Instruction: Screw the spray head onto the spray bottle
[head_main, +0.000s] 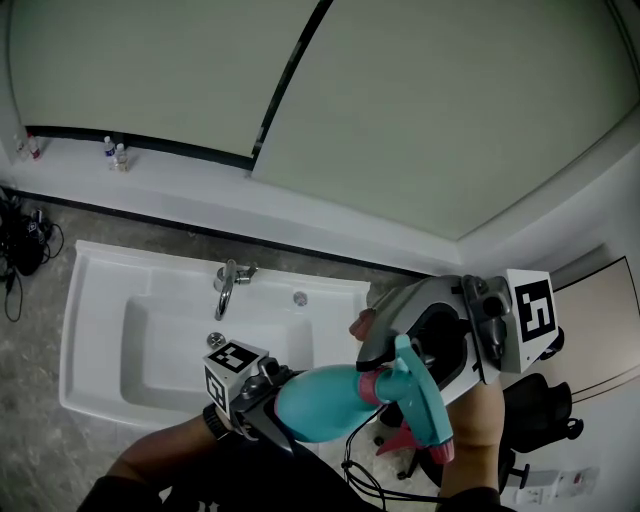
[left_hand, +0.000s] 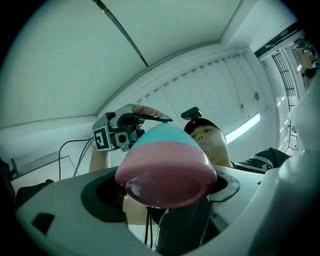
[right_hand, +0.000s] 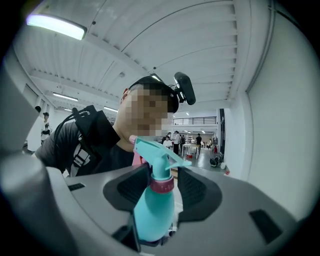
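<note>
Head view: the teal spray bottle (head_main: 318, 402) lies crosswise at 6 o'clock, its base clamped between the jaws of the left gripper (head_main: 272, 408), and its spray head (head_main: 420, 398) points toward 3 o'clock inside the right gripper (head_main: 415, 360). In the right gripper view that gripper's jaws stand spread either side of the pink collar (right_hand: 162, 185), not pinching it. Judgement: close squarely on the collar, clear of the trigger, hold head and bottle in line, and turn in short bites against a firm left grip.
</note>
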